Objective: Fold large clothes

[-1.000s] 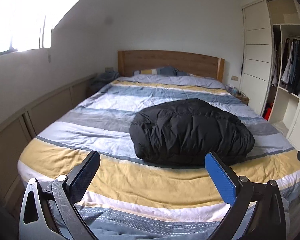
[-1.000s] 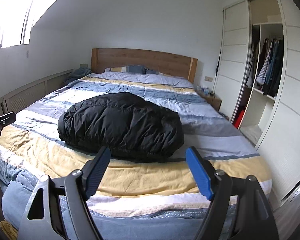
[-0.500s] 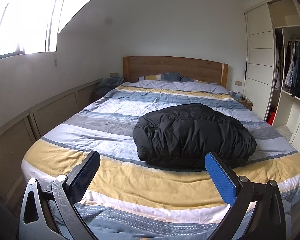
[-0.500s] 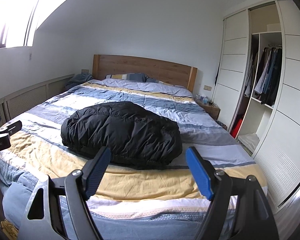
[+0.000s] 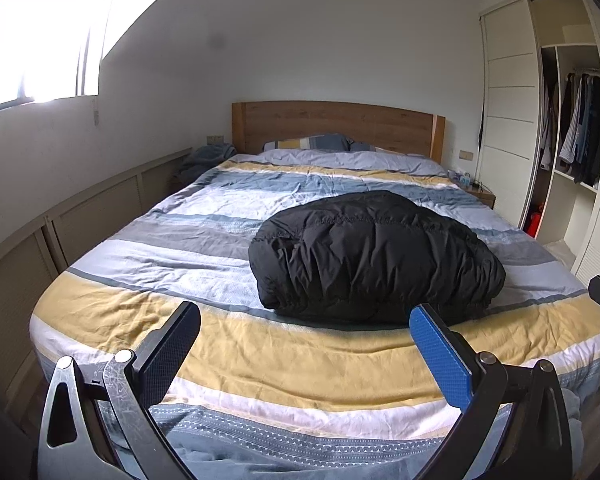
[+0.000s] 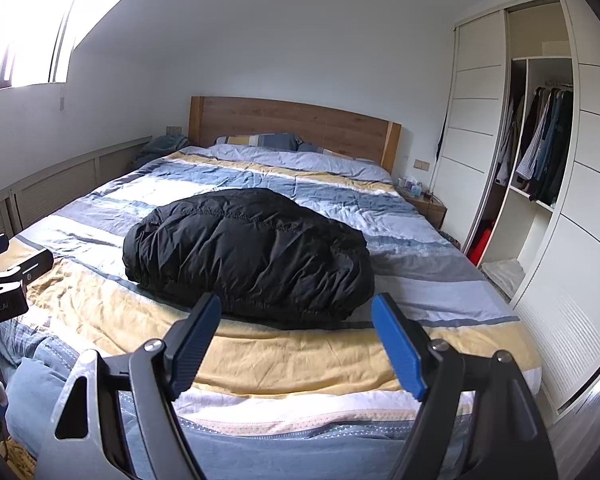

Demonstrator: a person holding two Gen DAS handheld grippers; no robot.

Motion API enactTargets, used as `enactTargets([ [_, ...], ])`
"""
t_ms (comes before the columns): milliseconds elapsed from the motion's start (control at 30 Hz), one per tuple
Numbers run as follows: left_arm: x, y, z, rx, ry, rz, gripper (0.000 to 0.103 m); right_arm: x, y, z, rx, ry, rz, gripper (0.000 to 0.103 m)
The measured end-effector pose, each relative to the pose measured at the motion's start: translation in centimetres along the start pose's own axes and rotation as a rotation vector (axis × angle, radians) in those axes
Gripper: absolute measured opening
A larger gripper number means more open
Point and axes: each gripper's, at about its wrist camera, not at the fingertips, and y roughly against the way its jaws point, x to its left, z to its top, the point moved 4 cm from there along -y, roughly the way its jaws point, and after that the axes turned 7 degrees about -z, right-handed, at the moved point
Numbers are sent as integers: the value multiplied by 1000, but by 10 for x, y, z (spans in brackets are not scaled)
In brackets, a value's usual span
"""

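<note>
A black puffy jacket point(image 5: 374, 256) lies folded into a compact bundle on the striped bed point(image 5: 228, 344). It also shows in the right wrist view point(image 6: 248, 258). My left gripper point(image 5: 304, 320) is open and empty, held back from the foot of the bed, short of the jacket. My right gripper point(image 6: 296, 314) is open and empty too, also short of the jacket's near edge. Part of the left gripper's body point(image 6: 4, 280) shows at the left edge of the right wrist view.
A wooden headboard point(image 5: 336, 124) and pillows stand at the far end. An open wardrobe with hanging clothes point(image 6: 540, 160) is on the right. A nightstand point(image 6: 424, 200) sits beside the bed. Low wall panels point(image 5: 60, 224) run along the left, under a bright window.
Both grippers have drawn back and risen a little from the bed. The folded jacket has not moved. Both stay open.
</note>
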Motion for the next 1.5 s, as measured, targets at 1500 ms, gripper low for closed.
enactTargets([
  [1500, 30, -98, -32, 209, 41, 32, 103, 20, -121, -46, 211, -39, 30, 77],
])
